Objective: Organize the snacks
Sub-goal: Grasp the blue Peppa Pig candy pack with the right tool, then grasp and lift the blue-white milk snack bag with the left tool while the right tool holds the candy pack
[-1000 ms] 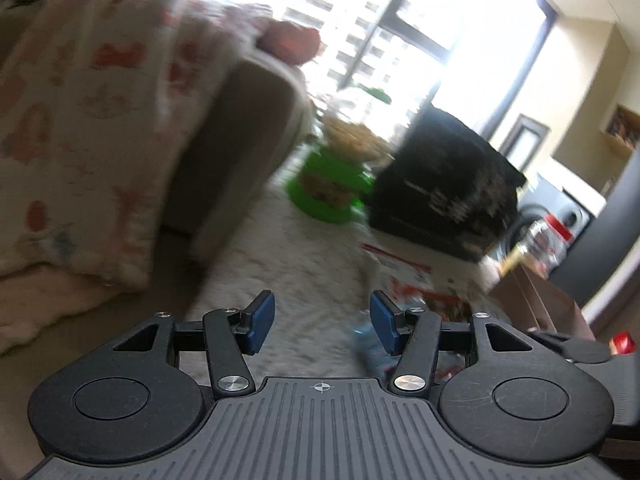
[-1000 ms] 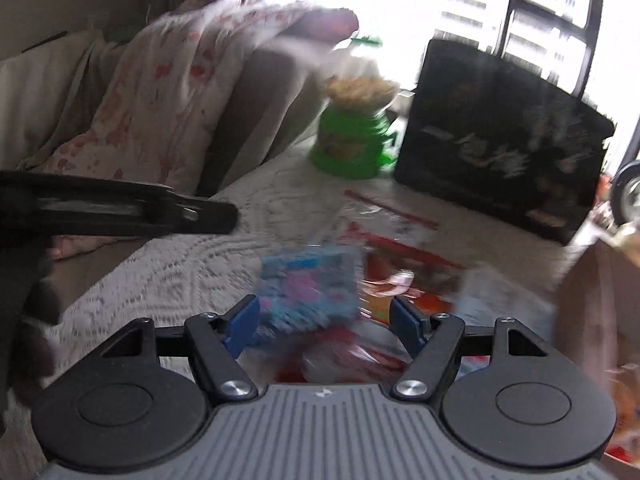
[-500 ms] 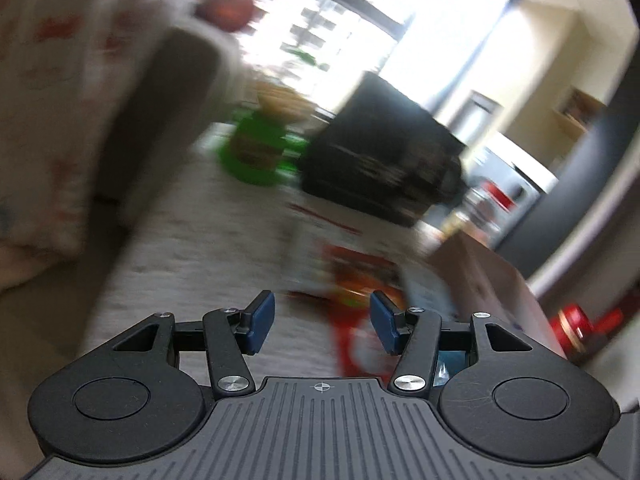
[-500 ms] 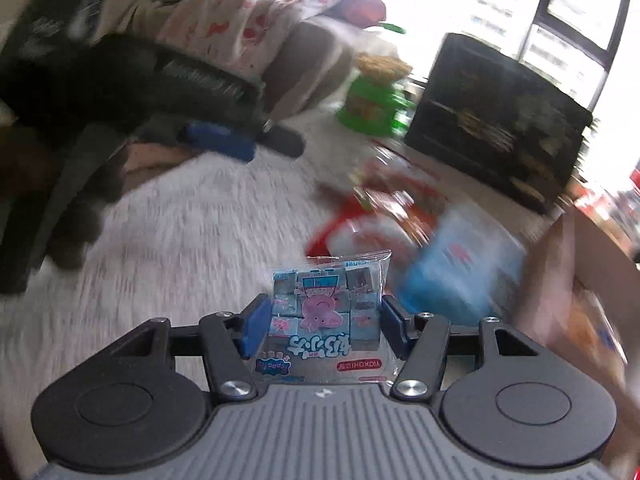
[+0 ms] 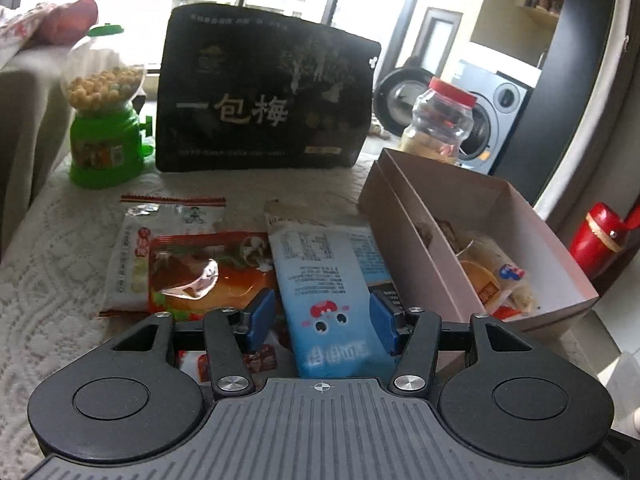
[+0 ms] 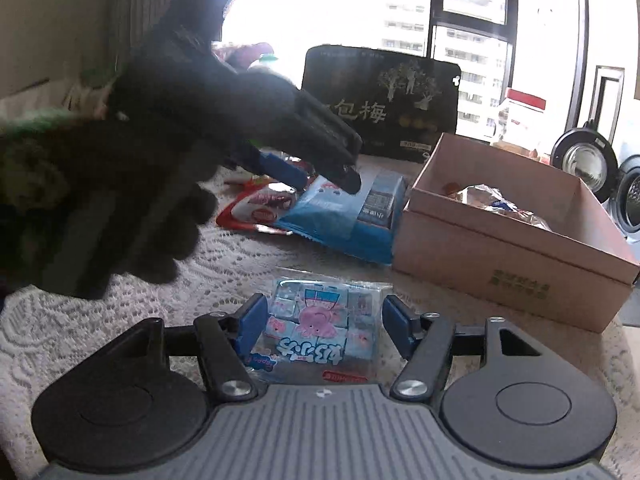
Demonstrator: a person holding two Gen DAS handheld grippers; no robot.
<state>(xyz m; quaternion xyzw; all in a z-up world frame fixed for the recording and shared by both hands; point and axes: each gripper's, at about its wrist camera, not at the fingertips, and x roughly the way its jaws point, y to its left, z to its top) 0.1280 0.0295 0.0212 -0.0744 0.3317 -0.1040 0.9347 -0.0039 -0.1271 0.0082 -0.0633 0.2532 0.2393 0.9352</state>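
In the left wrist view my left gripper (image 5: 322, 322) is open, its blue pads on either side of a light blue snack packet (image 5: 332, 284) lying on the white lace cloth. A red snack packet (image 5: 208, 272) and a white one (image 5: 132, 256) lie to its left. An open cardboard box (image 5: 416, 240) with several snacks inside stands on the right. In the right wrist view my right gripper (image 6: 323, 326) is open around a clear packet of blue Peppa Pig candies (image 6: 316, 326) on the cloth. The left gripper (image 6: 320, 168) shows there over the blue packet (image 6: 340, 216), next to the box (image 6: 500, 248).
A large black snack bag (image 5: 260, 100) stands at the back, with a green candy dispenser (image 5: 104, 120) to its left and a red-lidded jar (image 5: 440, 120) to its right. A sofa with a patterned blanket (image 5: 16, 24) is on the left.
My left gripper swung right from the sofa side and came down over the blue packet. My right gripper came down over the Peppa Pig packet, which now sits between its fingers.
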